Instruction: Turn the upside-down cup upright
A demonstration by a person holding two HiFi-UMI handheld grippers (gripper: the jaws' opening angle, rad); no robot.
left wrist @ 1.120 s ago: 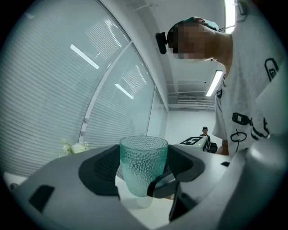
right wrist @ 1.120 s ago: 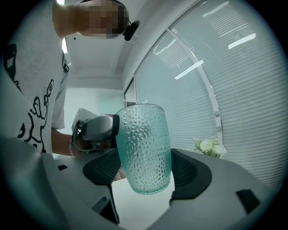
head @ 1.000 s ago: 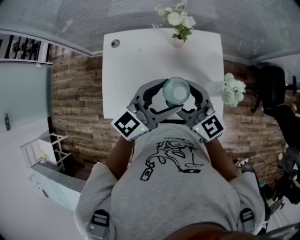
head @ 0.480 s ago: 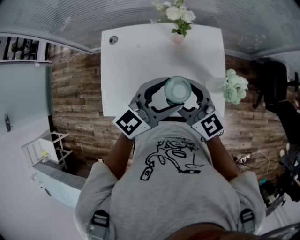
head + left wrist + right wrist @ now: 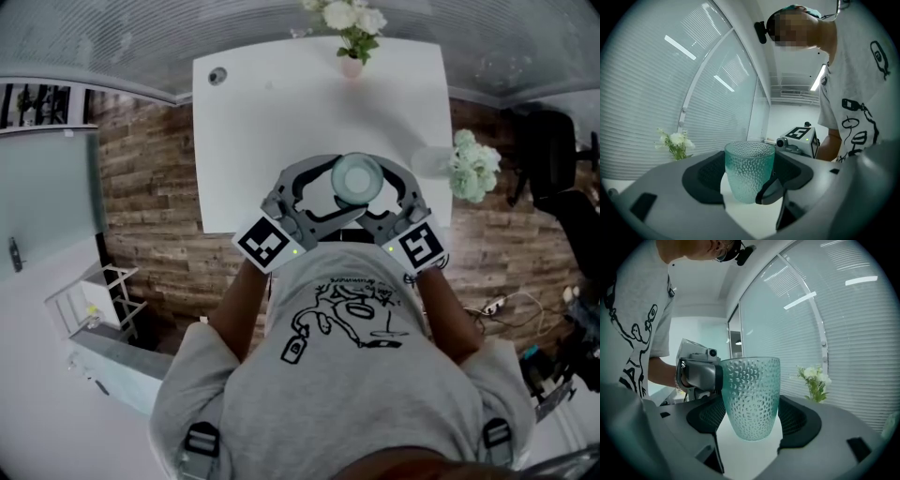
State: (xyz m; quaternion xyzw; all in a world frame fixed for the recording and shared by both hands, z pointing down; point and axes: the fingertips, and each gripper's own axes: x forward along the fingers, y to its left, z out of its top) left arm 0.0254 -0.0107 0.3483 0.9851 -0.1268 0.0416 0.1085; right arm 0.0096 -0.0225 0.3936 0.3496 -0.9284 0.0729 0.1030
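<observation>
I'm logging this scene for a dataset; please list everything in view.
cup: one, teal dimpled glass, rim up between both grippers
table: one, white, centre
flowers in vase: one, white, table's far edge
second flowers: one, pale green-white, table's right edge
round fitting: one, grey, table's far left corner
chair: one, black, right of table
rack: one, white, floor at left
left gripper: one, grey, fingers against cup
right gripper: one, grey, fingers against cup
person: one, grey printed T-shirt, bottom

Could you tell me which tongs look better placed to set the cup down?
Probably right: left tongs and right tongs both clasp the upright cup, but it sits centred between the right pads; a left tip crosses it.
</observation>
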